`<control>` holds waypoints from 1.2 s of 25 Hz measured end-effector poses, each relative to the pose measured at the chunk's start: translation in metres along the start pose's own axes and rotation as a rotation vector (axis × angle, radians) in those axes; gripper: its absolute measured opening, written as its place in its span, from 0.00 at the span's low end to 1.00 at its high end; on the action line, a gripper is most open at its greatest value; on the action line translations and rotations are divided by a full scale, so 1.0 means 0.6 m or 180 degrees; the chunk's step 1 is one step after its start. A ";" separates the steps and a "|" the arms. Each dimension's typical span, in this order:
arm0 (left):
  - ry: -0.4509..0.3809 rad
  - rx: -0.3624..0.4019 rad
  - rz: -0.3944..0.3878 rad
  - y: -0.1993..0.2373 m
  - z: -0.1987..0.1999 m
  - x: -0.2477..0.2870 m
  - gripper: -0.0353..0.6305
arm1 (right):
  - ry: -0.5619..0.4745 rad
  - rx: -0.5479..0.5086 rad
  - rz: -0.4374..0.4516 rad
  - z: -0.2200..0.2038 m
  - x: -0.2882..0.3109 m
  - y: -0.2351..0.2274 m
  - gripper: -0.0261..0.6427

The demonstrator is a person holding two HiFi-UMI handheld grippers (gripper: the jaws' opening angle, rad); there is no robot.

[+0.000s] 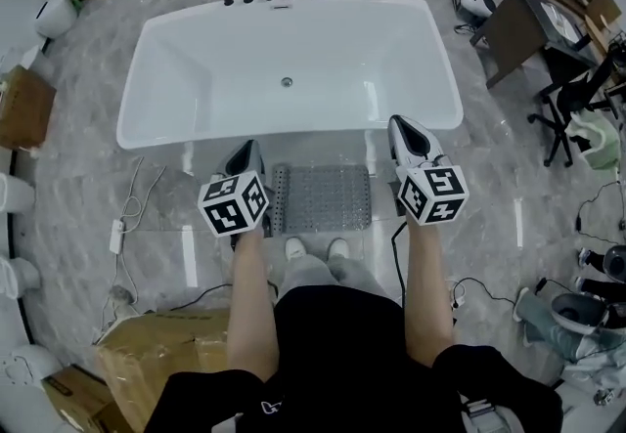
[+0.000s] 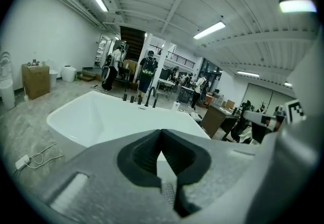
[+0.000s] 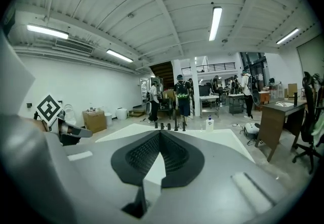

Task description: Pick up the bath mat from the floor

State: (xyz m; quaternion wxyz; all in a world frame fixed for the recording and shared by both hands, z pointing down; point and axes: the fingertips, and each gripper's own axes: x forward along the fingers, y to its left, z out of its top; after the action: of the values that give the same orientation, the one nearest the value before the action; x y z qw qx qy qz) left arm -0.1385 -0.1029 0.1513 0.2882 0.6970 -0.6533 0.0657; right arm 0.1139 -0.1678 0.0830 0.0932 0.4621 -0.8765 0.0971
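**Hovering above the bath mat with both jaws shut**

Looking down, we have the bath mat lying flat on the floor, right up against the near side of the bathtub. It is a grey, studded rectangle, long side parallel to the bathtub, and our shoes stand at the edge farther from the bathtub.

The left hand-held gripper hangs above the mat's left end, jaws pressed together with nothing between them. The right hand-held gripper does the same just off the right end, also closed and empty. Both point towards the bathtub rather than down at the mat. In the left gripper view a sliver of the mat's bumpy surface peeks through below the closed pads.

Now, how will it handle? We judge it a soft, rubbery sheet: light, floppy, and liable to sag and fold once lifted. The dimpled texture suggests it may cling to the smooth floor, so a straight pull could stall or slip. A flat sheet offers no thickness to pinch from above, so the middle is no good.

Our pick is the two short ends or the corners away from the bathtub, where there is room. The jaws must open first, then dip to catch an edge and peel it up.
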 end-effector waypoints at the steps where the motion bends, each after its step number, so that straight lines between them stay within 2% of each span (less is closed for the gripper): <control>1: 0.0046 -0.0023 -0.0008 0.002 -0.011 0.003 0.05 | 0.0043 0.0022 -0.0009 -0.012 0.000 -0.002 0.05; 5: 0.0209 -0.0154 -0.0065 0.018 -0.043 0.020 0.05 | 0.0228 0.0124 -0.0075 -0.065 0.012 -0.009 0.05; 12: 0.0487 -0.0282 -0.0009 0.073 -0.117 0.049 0.05 | 0.0541 0.0232 -0.0060 -0.159 0.031 0.013 0.05; 20: 0.1003 -0.0228 -0.0095 0.053 -0.243 0.114 0.05 | 0.0953 0.0435 -0.0082 -0.290 0.027 -0.017 0.05; 26: 0.1285 -0.0207 -0.0147 0.045 -0.320 0.144 0.05 | 0.1195 0.0639 -0.0007 -0.373 0.026 -0.016 0.05; 30: 0.1431 -0.0176 -0.0128 0.056 -0.370 0.161 0.05 | 0.1334 0.0652 0.0039 -0.429 0.031 -0.019 0.05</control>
State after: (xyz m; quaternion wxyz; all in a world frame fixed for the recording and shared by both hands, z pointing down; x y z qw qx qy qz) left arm -0.0940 -0.0783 0.3905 0.4468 0.6696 -0.5602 0.1957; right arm 0.1317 -0.1227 0.3369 0.2252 0.4335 -0.8264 0.2800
